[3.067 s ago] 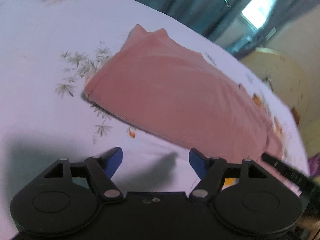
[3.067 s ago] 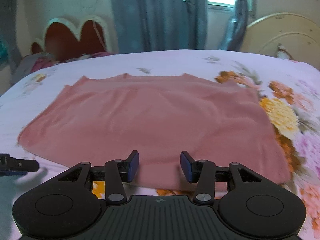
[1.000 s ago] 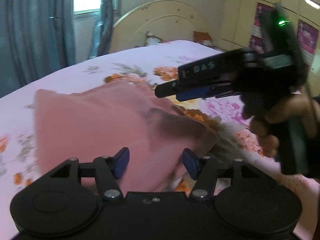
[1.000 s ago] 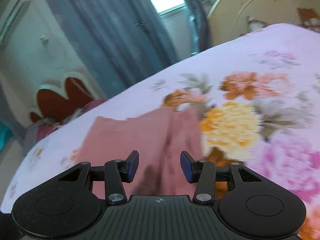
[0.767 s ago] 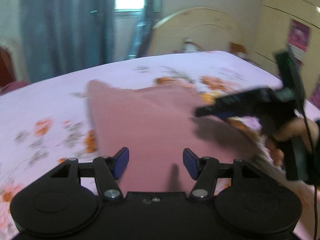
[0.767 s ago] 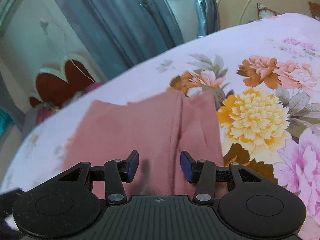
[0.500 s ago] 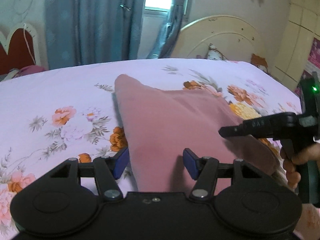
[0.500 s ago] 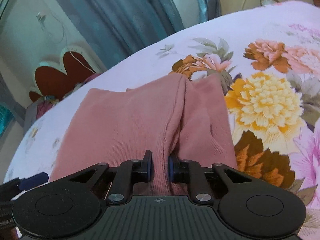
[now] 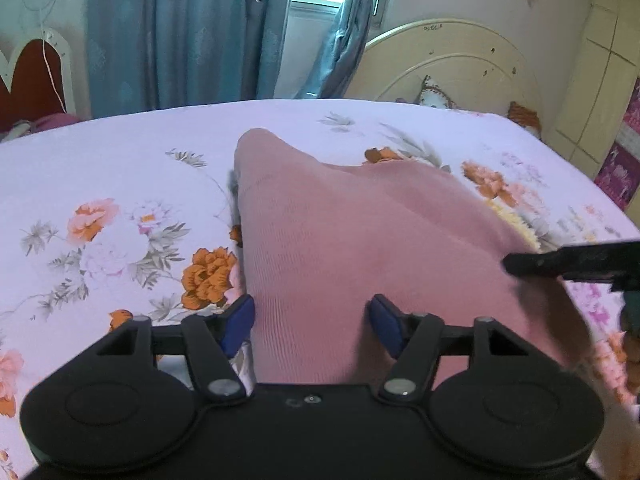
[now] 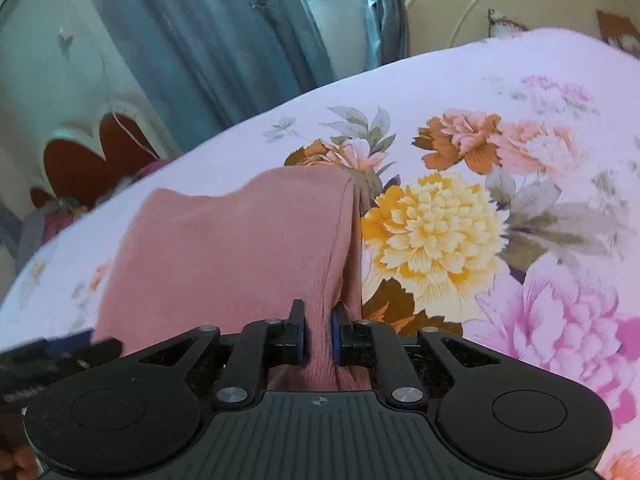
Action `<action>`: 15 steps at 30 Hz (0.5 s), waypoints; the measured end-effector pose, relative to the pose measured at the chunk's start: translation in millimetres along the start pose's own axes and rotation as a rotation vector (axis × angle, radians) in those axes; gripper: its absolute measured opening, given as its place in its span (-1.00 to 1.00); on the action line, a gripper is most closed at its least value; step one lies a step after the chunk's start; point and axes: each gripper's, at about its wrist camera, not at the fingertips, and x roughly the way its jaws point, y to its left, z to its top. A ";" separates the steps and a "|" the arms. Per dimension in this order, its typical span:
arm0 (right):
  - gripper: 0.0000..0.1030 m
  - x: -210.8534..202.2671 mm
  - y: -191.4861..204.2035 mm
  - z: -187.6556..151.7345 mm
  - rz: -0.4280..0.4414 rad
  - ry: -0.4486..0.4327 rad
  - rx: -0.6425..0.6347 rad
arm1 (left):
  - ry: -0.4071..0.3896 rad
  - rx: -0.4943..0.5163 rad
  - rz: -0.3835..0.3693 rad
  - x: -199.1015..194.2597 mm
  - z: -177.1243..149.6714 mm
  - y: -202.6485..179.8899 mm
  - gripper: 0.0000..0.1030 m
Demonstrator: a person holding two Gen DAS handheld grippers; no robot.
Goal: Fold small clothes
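Note:
A pink knit garment (image 9: 360,232) lies on the floral bedsheet (image 9: 120,168). It also shows in the right wrist view (image 10: 232,256). My right gripper (image 10: 318,340) is shut on the garment's near right edge, which bunches between the blue pads. In the left wrist view the right gripper's dark tip (image 9: 568,262) sits at the garment's right side. My left gripper (image 9: 312,320) is open, its blue fingers (image 9: 240,320) straddling the garment's near left edge, with cloth between them. The left gripper's tip (image 10: 52,354) shows at the left of the right wrist view.
The bed's cream headboard (image 9: 448,64) stands at the far right, with blue curtains (image 9: 188,32) and a window behind. A red heart-shaped chair back (image 10: 100,148) is at the far left. The sheet (image 10: 520,200) spreads open to the right of the garment.
My right gripper has closed on the garment's edge and stays shut on it. The left gripper swung round to the garment's left edge and stays open.

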 end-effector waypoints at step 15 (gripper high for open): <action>-0.69 -35.0 -2.6 -37.9 -0.102 0.036 -0.092 | 0.028 -0.058 -0.022 1.5 -4.6 8.8 0.32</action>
